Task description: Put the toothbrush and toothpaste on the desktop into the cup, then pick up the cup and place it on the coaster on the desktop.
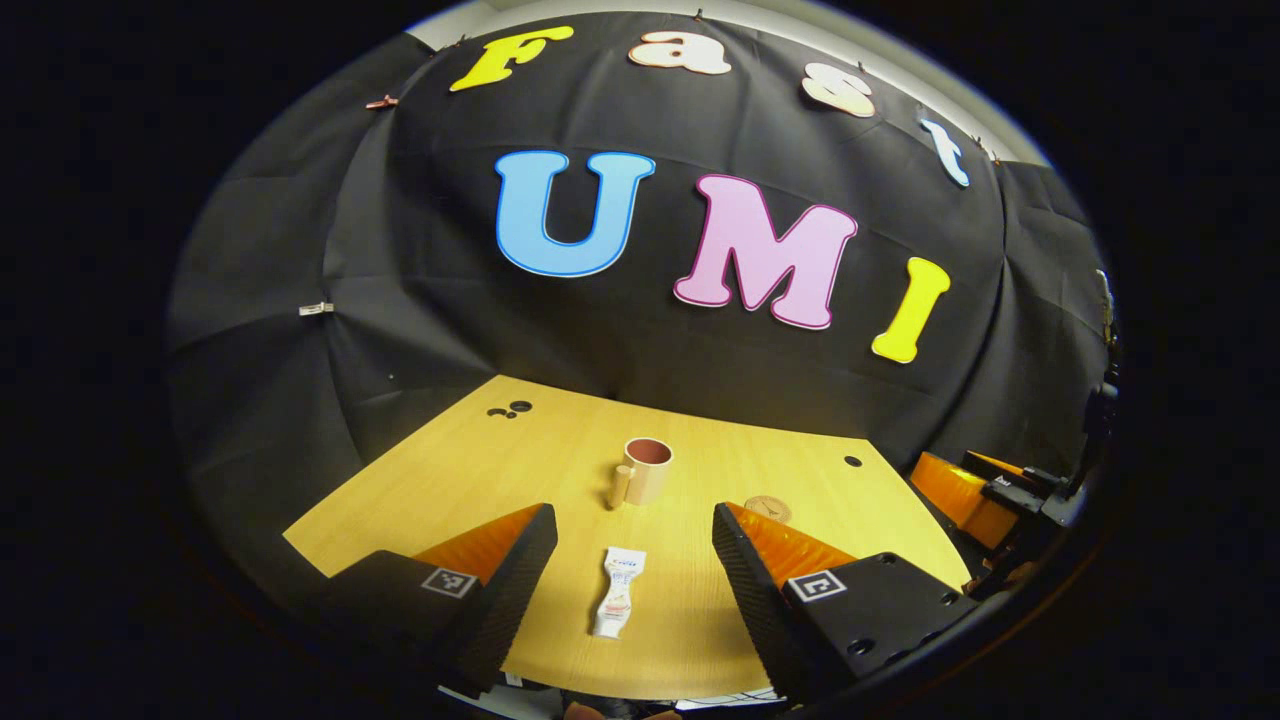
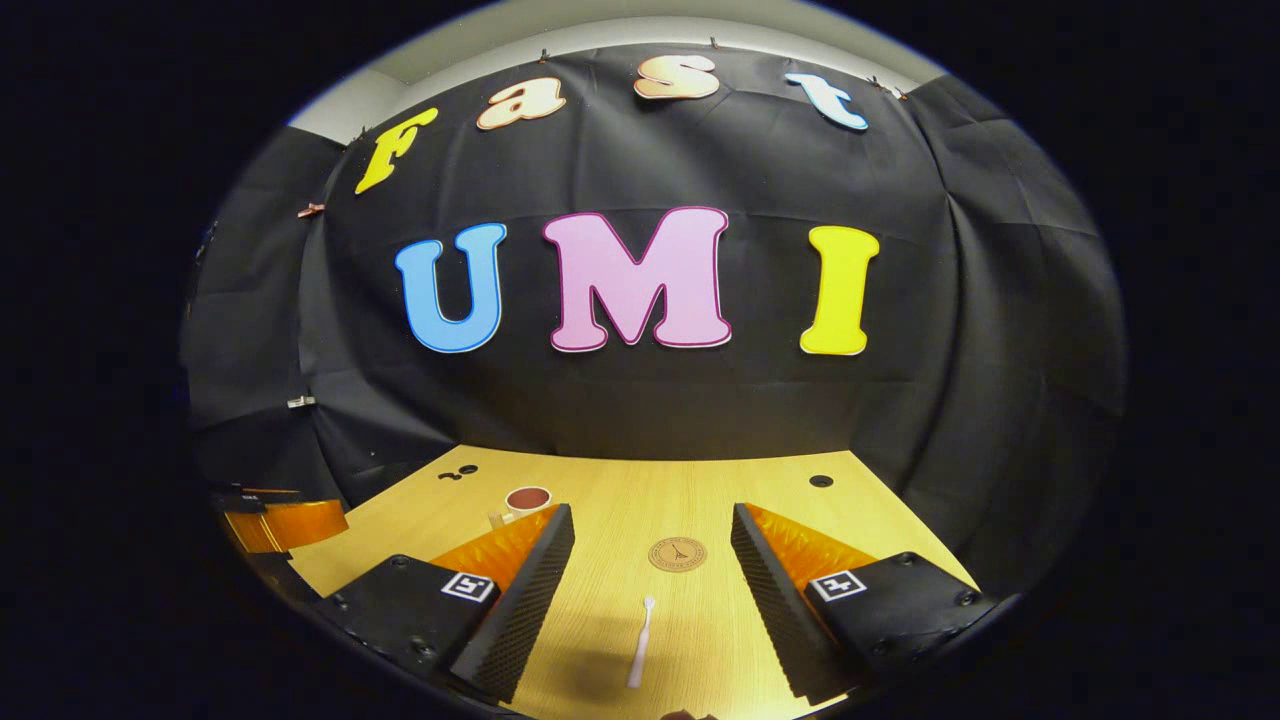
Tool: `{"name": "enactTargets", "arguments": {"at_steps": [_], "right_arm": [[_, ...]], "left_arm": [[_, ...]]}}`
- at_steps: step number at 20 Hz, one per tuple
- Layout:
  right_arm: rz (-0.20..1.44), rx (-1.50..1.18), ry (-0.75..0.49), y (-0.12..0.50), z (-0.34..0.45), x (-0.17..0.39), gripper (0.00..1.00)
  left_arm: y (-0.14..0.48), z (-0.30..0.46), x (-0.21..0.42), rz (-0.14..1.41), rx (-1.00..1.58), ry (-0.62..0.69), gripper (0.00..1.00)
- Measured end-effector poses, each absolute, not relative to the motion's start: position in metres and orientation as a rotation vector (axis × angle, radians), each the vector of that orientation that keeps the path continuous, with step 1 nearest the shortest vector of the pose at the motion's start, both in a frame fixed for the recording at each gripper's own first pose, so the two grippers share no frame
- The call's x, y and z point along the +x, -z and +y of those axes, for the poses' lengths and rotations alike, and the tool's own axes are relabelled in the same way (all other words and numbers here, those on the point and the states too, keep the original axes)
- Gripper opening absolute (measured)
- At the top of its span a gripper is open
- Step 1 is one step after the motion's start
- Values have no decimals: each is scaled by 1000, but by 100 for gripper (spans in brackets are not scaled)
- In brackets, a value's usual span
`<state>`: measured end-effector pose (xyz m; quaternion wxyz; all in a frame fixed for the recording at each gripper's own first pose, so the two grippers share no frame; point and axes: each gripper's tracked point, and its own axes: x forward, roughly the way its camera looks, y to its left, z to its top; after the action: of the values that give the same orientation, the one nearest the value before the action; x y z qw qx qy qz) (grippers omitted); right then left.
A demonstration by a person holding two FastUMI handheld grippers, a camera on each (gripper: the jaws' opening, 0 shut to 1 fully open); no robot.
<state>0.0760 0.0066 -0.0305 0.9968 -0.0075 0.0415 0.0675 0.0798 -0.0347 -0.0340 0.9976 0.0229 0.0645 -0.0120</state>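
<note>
The tabletop [image 2: 700,490] is pale yellow wood grain. The cup [image 1: 647,470] is beige outside, dark reddish-brown inside. The toothpaste [image 1: 616,592] tube is white with blue and reddish print. The toothbrush [image 2: 640,642] is white. The coaster [image 2: 677,553] is tan with a dark central motif.

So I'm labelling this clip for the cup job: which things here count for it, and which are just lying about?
For the job:
- white toothpaste tube
- white toothbrush
- beige cup with a handle
- round brown coaster
- left tool and right tool, both open

Just there:
- wooden desktop with its dark round holes
</note>
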Motion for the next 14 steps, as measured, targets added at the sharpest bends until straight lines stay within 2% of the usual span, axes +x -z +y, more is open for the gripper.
{"name": "enactTargets", "arguments": {"at_steps": [8, 14], "right_arm": [[125, 5, -174, 46, 7, 103, 98], [155, 11, -206, 60, 5, 123, 97]], "left_arm": [[67, -36, 116, 205, 87, 24, 97], [118, -32, 144, 335, 124, 6, 97]]}}
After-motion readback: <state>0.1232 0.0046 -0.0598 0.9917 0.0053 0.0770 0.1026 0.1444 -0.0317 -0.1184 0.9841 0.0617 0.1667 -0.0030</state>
